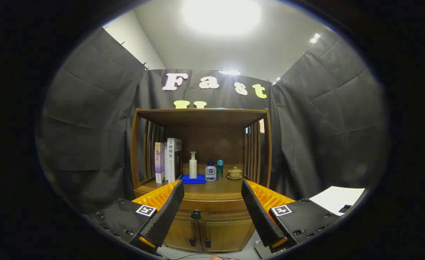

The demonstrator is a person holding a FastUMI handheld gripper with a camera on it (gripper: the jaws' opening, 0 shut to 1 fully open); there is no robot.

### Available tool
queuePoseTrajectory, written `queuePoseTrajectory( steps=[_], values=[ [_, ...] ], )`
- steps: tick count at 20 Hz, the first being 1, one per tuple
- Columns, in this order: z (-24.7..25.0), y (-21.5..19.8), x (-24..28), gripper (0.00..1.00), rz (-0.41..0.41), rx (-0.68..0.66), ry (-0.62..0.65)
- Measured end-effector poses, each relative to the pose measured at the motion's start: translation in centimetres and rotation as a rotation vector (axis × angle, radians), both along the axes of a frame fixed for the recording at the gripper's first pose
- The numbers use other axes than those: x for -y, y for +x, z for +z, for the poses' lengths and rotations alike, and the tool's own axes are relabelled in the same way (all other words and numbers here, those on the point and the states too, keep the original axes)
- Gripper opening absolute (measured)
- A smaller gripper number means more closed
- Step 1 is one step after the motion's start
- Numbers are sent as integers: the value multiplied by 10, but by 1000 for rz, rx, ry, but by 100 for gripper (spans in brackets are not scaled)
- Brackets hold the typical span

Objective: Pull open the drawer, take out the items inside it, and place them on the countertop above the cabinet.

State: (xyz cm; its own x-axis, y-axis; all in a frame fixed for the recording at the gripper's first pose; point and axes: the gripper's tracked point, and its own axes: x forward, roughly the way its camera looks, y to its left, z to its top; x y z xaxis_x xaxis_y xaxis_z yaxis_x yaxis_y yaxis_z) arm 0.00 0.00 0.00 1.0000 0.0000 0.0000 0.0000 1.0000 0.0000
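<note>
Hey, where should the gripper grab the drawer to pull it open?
Grip the dark knob at the middle of the drawer front, coming straight on. It juts out between the open gripper's fingers, so they could likely close on either side of it.

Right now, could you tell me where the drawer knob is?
In the gripper view, the knob sits on the closed drawer front, between the open fingers, above the two cabinet doors.
</note>
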Motion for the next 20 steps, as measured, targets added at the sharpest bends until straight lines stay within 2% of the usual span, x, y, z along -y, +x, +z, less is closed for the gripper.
queuePoseTrajectory(
  steps=[9, 16, 20],
  values=[
    [-18, 18, 16, 100, -46, 34, 13],
    [-64, 37, 11, 100, -29, -33, -18],
    [-95, 46, -12, 100, 18, -85, -25]
  ],
)
